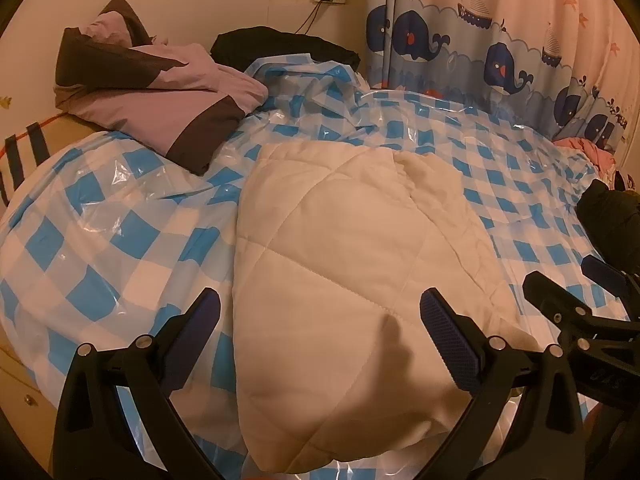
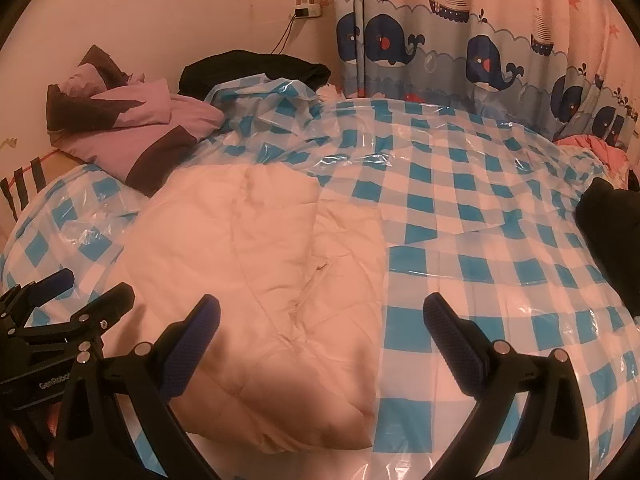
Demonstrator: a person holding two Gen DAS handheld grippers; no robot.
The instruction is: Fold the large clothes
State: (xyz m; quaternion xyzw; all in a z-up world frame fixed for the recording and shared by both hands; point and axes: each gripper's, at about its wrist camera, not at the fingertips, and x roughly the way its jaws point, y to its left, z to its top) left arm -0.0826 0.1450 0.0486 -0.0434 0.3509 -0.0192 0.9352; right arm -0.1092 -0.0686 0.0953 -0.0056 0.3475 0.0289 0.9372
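A white quilted garment (image 1: 352, 280) lies folded into a thick rectangle on the blue-and-white checked plastic sheet (image 1: 100, 240) that covers the bed. It also shows in the right wrist view (image 2: 256, 280), left of centre. My left gripper (image 1: 320, 320) is open and empty, held just above the near end of the garment. My right gripper (image 2: 320, 320) is open and empty, above the garment's right edge and the checked sheet (image 2: 480, 220). The right gripper's fingers (image 1: 560, 304) show at the right of the left wrist view. The left gripper's fingers (image 2: 92, 304) show at the left of the right wrist view.
A purple-and-brown jacket (image 1: 152, 92) lies bunched at the far left of the bed. A black garment (image 1: 280, 46) lies at the back by the wall. Another dark garment (image 1: 608, 216) sits at the right edge, with pink cloth (image 1: 588, 148) beyond. A whale-print curtain (image 1: 480, 40) hangs behind.
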